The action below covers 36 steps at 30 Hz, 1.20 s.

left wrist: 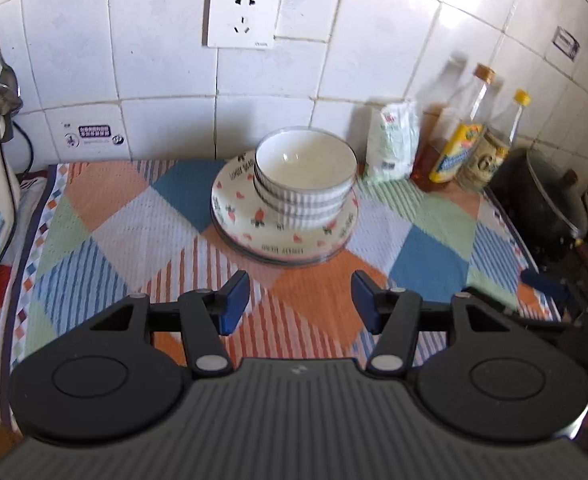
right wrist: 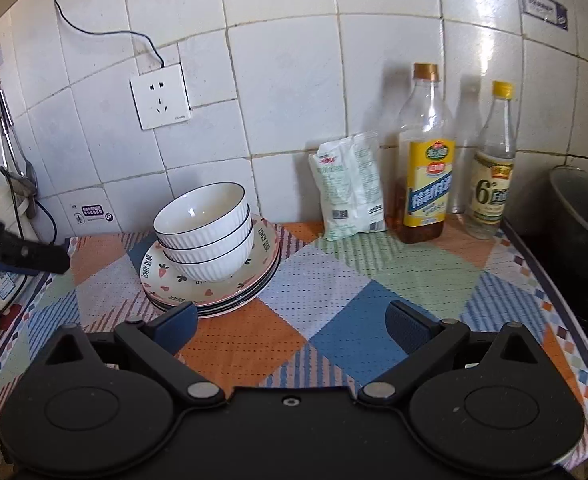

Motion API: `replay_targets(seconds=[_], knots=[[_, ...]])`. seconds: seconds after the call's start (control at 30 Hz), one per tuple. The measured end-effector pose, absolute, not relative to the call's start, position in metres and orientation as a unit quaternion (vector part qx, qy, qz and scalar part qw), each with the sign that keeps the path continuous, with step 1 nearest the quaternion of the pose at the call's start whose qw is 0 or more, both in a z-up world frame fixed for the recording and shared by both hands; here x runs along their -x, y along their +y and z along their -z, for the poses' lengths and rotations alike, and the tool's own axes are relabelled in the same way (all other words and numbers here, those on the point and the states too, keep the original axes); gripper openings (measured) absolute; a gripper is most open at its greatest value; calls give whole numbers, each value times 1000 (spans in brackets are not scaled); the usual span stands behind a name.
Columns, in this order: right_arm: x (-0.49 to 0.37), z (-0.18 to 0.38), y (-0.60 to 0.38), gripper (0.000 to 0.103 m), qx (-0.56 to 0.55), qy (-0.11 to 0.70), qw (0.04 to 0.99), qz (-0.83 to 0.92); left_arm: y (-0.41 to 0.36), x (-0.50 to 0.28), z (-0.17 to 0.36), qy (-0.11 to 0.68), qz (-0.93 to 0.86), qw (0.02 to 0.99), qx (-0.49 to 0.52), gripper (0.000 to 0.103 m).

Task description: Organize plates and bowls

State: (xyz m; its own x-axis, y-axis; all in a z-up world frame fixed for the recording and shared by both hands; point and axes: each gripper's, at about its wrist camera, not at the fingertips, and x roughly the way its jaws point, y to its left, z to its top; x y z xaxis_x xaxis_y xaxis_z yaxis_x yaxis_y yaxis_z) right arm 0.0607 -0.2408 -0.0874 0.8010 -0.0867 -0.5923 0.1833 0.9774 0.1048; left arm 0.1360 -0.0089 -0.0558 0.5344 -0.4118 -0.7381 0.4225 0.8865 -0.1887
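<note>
On the patchwork cloth point(right wrist: 334, 280), three ribbed white bowls point(right wrist: 205, 232) nest empty atop stacked heart-print plates point(right wrist: 213, 292); rightward stand a packet point(right wrist: 350, 188) and glass bottles point(right wrist: 426, 160). Left gripper point(left wrist: 300, 300) and right gripper point(right wrist: 291, 320) hover released, holding nothing.

Checked cloth point(right wrist: 334, 280), oil bottle point(right wrist: 426, 168), vinegar bottle point(right wrist: 494, 176), packet point(right wrist: 350, 188), socket point(right wrist: 161, 98).

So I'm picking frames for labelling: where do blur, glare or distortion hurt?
Left wrist view: bottles at right smeared, bowls slightly soft, tile lines bowed. Right wrist view: sharper, bottle labels readable, glare on the upper-right tiles, edges bent by fisheye.
</note>
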Motion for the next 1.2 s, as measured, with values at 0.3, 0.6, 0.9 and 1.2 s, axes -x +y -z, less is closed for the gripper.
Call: replay_targets(seconds=[0.3,0.6,0.9,1.2], knots=[[-15,63,-229,102,-71,296,949,79,-6,-78,54,425,222,877,-39,55],[11,53,-203,102,-21,315,946,74,7,-43,54,418,186,888,-51,58],[33,42,-202,102,-59,323,939,99,16,-26,55,408,174,895,-49,62],[48,44,-213,102,-100,316,937,108,21,-22,56,411,175,894,-42,65]])
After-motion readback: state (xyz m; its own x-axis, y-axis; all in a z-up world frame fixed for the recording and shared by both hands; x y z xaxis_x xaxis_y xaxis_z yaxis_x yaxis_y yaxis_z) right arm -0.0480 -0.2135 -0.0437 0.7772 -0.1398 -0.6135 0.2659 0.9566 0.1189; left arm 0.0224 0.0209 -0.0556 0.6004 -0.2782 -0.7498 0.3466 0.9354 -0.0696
